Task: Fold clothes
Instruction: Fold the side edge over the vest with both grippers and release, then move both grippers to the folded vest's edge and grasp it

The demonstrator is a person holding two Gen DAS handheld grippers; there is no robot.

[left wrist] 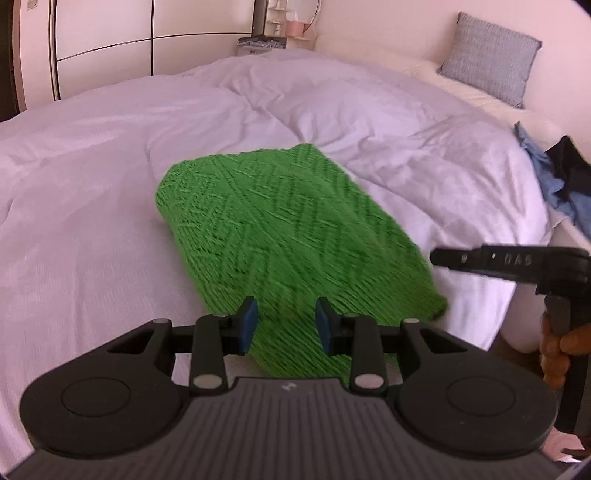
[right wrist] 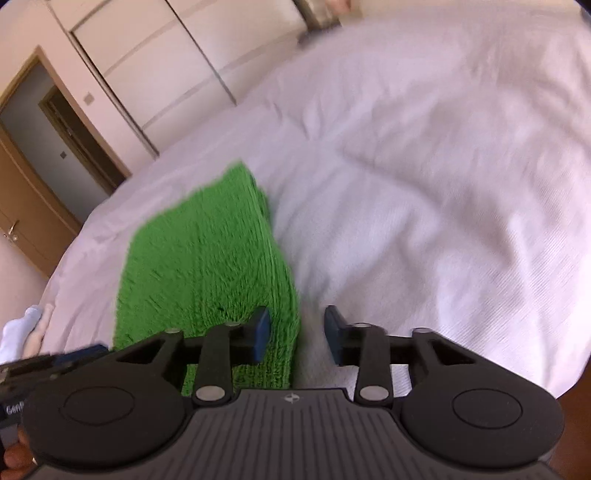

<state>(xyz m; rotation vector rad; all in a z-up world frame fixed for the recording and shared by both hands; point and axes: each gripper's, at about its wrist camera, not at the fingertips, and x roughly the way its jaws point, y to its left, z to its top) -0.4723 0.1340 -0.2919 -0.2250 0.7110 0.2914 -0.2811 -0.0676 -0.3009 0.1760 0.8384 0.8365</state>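
A green knitted garment [left wrist: 288, 229] lies folded into a long rectangle on the white duvet [left wrist: 110, 166]. My left gripper [left wrist: 284, 326] is open, its fingers just above the garment's near end, holding nothing. The right gripper also shows in the left wrist view [left wrist: 439, 256], at the garment's right edge. In the right wrist view the garment [right wrist: 207, 266] lies to the left on the duvet [right wrist: 424, 184]. My right gripper [right wrist: 297, 334] is open and empty over the garment's right edge.
A grey pillow [left wrist: 491, 59] leans at the back right. Blue and dark clothes [left wrist: 557, 177] are piled at the bed's right side. White socks [right wrist: 22, 328] lie at the bed's left edge. Wardrobe doors [left wrist: 110, 33] and a wooden door [right wrist: 26, 206] stand behind.
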